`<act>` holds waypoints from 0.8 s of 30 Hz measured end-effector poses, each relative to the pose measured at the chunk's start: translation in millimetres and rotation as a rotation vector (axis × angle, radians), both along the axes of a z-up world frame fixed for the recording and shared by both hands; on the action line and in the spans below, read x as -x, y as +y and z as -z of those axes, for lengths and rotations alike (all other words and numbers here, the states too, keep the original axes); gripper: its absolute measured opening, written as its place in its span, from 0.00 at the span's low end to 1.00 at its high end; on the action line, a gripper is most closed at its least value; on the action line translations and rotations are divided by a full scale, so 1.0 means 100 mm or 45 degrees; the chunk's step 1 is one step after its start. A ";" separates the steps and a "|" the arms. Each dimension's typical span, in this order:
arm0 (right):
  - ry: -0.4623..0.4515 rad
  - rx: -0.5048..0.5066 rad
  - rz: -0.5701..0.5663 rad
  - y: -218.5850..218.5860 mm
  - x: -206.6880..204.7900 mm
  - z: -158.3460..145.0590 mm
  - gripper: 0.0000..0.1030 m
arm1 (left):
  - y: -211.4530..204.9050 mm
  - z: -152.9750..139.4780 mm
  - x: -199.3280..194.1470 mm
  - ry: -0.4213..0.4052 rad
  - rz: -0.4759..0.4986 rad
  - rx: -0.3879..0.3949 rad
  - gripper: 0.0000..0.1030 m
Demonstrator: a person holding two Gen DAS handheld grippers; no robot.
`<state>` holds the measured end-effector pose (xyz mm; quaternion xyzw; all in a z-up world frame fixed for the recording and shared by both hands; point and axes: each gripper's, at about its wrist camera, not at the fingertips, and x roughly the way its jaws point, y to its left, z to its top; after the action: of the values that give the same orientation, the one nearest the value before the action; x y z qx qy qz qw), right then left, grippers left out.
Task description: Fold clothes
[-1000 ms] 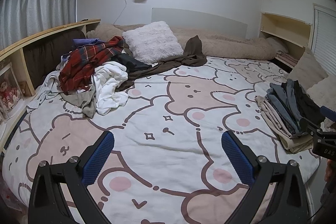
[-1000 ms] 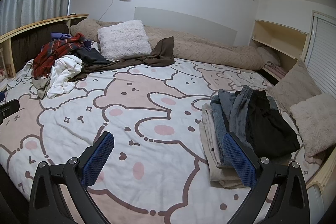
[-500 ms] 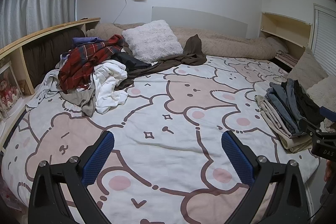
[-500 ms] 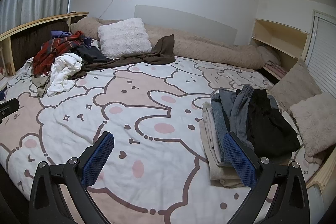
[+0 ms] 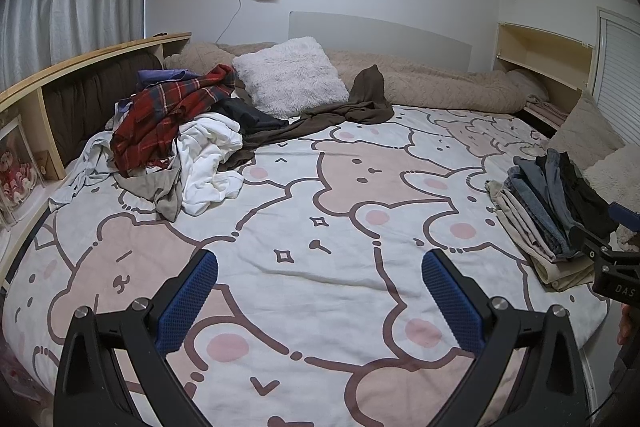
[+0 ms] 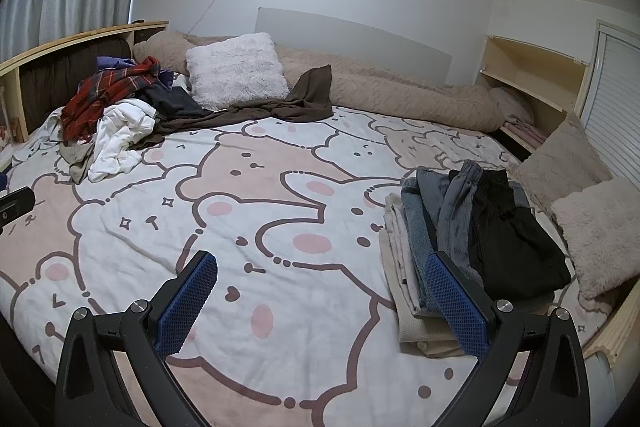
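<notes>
Claws both spread wide and empty, held above the near part of the bed: left claw over the bear-print cover, right claw over the same cover, its right finger overlapping the folded stack in view. Unfolded clothes pile sits at the far left of the bed, well apart from both claws: red plaid garment on top, white garment spilling toward the middle, grey piece beneath, dark item behind. Long brown garment trails from the pile toward the white fluffy pillow and beige rolled blanket at the head. Folded stack lies at the right edge of the bed: beige at the bottom, denim and blue-grey layers fanned above, black on top. Two beige cushions just beside the stack. Wooden shelf runs along the left side, curtain behind it.
</notes>
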<state>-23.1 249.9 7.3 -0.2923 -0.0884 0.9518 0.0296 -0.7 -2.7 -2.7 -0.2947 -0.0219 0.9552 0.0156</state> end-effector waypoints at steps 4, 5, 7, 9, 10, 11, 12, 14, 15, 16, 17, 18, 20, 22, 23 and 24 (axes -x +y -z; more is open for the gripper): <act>0.000 -0.003 -0.002 0.00 0.00 0.00 1.00 | 0.00 0.02 -0.03 -0.001 0.001 0.001 1.00; -0.001 -0.003 -0.002 0.00 0.00 0.00 1.00 | 0.01 0.02 -0.03 -0.001 0.001 0.002 1.00; -0.001 -0.004 -0.003 0.00 0.00 0.00 1.00 | 0.01 0.02 -0.03 -0.001 0.001 0.002 1.00; -0.001 -0.007 -0.005 0.00 0.00 0.00 1.00 | 0.01 0.01 -0.03 -0.002 0.000 0.001 1.00; -0.002 -0.009 -0.006 0.00 0.00 0.00 1.00 | 0.01 0.01 -0.03 -0.002 0.000 0.001 1.00; -0.002 -0.011 -0.007 -0.01 0.00 0.00 1.00 | 0.01 0.01 -0.03 -0.002 -0.001 0.000 1.00; -0.002 -0.012 -0.008 -0.01 0.00 0.00 1.00 | 0.01 0.01 -0.03 -0.003 -0.001 0.000 1.00; -0.003 -0.016 -0.010 -0.01 0.00 0.00 1.00 | 0.01 0.01 -0.03 -0.003 -0.002 0.000 1.00; -0.004 -0.017 -0.010 -0.01 0.00 0.00 1.00 | 0.02 0.01 -0.03 -0.004 -0.002 -0.001 1.00; -0.004 -0.018 -0.010 -0.02 0.01 0.00 1.00 | 0.02 0.01 -0.03 -0.004 -0.003 -0.001 1.00; -0.005 -0.020 -0.009 -0.02 0.01 0.00 1.00 | 0.02 0.01 -0.03 -0.004 -0.003 -0.001 1.00; -0.005 -0.021 -0.009 -0.03 0.01 0.00 1.00 | 0.02 0.00 -0.03 -0.004 -0.004 -0.001 1.00; -0.007 -0.023 -0.011 -0.03 0.01 0.00 1.00 | 0.02 0.00 -0.03 -0.005 -0.005 -0.002 1.00; -0.008 -0.026 -0.013 -0.04 0.01 0.01 1.00 | 0.02 0.00 -0.03 -0.006 -0.004 -0.002 1.00; -0.009 -0.027 -0.014 -0.04 0.02 0.01 1.00 | 0.02 0.00 -0.03 -0.007 -0.005 -0.003 1.00; -0.010 -0.028 -0.015 -0.04 0.02 0.01 1.00 | 0.02 0.01 -0.02 -0.007 -0.005 -0.004 1.00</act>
<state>-24.9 245.9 6.6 -0.2951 -0.1007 0.9498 0.0270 1.5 -1.0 -3.2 -0.2973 -0.0240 0.9544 0.0142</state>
